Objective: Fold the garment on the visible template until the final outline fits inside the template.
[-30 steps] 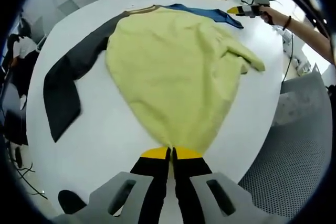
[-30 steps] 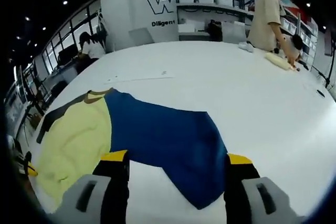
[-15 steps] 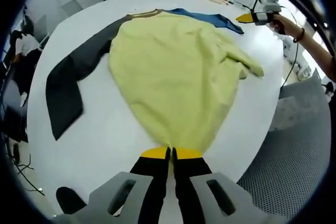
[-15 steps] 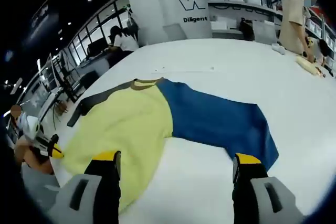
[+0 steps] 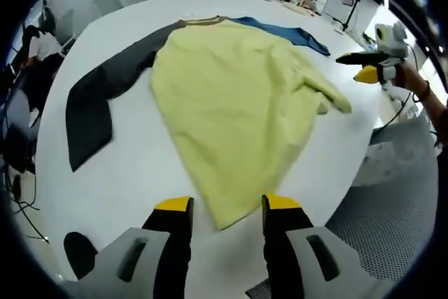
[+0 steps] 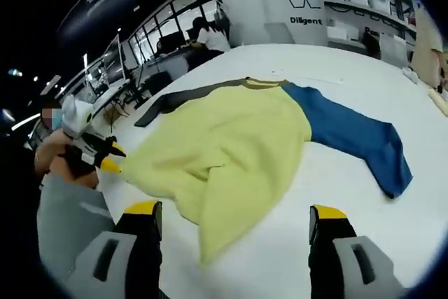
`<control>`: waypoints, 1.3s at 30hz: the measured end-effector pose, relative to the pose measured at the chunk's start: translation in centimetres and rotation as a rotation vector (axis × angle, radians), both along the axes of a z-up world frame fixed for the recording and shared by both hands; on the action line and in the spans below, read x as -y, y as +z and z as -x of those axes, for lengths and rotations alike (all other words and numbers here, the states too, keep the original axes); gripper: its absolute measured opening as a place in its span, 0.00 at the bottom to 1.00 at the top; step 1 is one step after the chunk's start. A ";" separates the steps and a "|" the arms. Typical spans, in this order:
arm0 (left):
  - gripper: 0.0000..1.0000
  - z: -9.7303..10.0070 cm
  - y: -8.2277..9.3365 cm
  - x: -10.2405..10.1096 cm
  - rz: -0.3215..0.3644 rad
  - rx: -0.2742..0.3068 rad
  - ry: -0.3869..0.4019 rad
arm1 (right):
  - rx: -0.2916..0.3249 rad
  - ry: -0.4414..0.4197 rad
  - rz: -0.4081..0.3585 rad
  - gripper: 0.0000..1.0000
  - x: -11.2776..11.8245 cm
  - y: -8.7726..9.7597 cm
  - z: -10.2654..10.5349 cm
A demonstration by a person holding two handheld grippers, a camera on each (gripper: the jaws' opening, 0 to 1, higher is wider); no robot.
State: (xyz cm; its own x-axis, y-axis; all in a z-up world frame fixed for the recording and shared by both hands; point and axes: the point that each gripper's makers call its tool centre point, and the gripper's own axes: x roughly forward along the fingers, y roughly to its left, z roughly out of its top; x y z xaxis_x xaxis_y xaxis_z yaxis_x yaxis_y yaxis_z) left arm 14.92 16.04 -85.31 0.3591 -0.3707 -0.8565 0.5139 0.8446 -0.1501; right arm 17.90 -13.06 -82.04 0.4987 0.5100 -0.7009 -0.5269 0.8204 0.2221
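left gripper view, from left to right: a dark grey sleeve lies flat on the white table, running from the collar toward the table's near-left edge. beside it the yellow body of the garment spreads across the middle of the table, its lower hem tapering to a point between the yellow-tipped jaws of the left gripper; the jaws stand spread apart and pinch nothing, the cloth lying just ahead of them. a fold of yellow cloth juts out at the garment's right side. beyond it a blue sleeve reaches toward the far edge. at the right rim the right gripper is held off the table's edge by a hand; whether it is spread or pressed together cannot be told here.

right gripper view, from left to right: the left gripper, held by a hand, sits at the table's edge just beside the yellow hem. the grey sleeve lies at the far side, the yellow body in the centre, the blue sleeve extending right on the table. the right gripper has its jaws wide apart, holding nothing, with the yellow cloth's near corner lying between them.
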 end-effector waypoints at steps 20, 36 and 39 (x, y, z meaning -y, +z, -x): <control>0.67 1.5 2.5 1.1 0.036 0.052 0.015 | -0.074 0.066 0.059 0.44 -1.5 -3.0 4.1; 0.94 1.1 5.1 2.7 0.114 0.169 0.028 | -0.059 0.092 0.058 0.05 -1.5 -3.9 3.7; 0.95 1.0 5.2 2.7 0.126 0.174 0.040 | -0.040 0.109 0.063 0.00 -1.6 -3.6 3.8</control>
State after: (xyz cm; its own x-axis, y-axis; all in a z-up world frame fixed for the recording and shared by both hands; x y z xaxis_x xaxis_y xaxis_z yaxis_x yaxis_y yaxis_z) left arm 13.88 13.37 -80.13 0.5139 -0.4534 -0.7283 0.5074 0.8452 -0.1681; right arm 14.12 -11.47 -85.65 0.4136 0.5139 -0.7516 -0.6052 0.7719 0.1947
